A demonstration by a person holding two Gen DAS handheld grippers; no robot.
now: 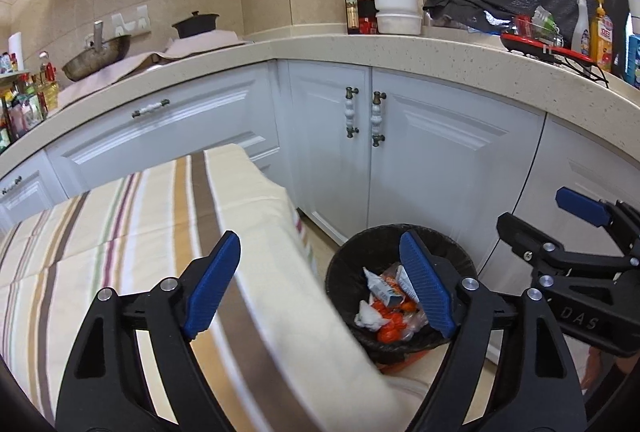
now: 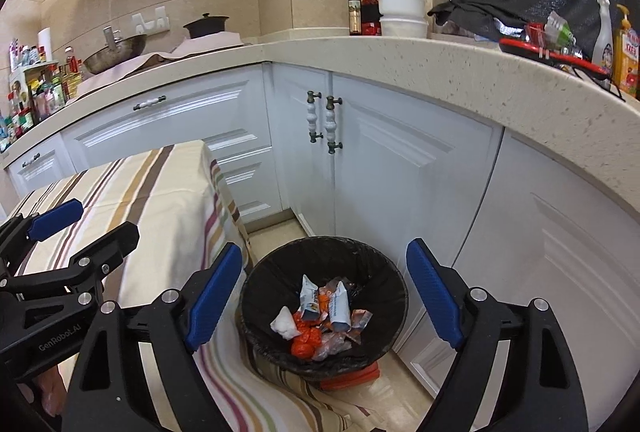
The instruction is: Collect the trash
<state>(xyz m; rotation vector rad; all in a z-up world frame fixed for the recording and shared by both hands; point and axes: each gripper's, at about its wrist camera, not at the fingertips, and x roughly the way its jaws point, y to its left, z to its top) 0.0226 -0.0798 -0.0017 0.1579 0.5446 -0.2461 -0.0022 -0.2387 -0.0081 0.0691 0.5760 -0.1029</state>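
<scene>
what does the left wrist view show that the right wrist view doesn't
Only the left wrist view: the right gripper at its right edge, and a blue-and-white package beyond the yellow soap bottle.

Only the right wrist view: the left gripper at its left edge, and the whole inside of the trash bin, unblocked.

Both: the black-lined bin holding wrappers, the striped tablecloth, white cabinets, and the countertop. Both grippers are open and empty.

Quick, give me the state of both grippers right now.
Left gripper: open, holding nothing.
Right gripper: open, holding nothing, above the trash bin.
</scene>
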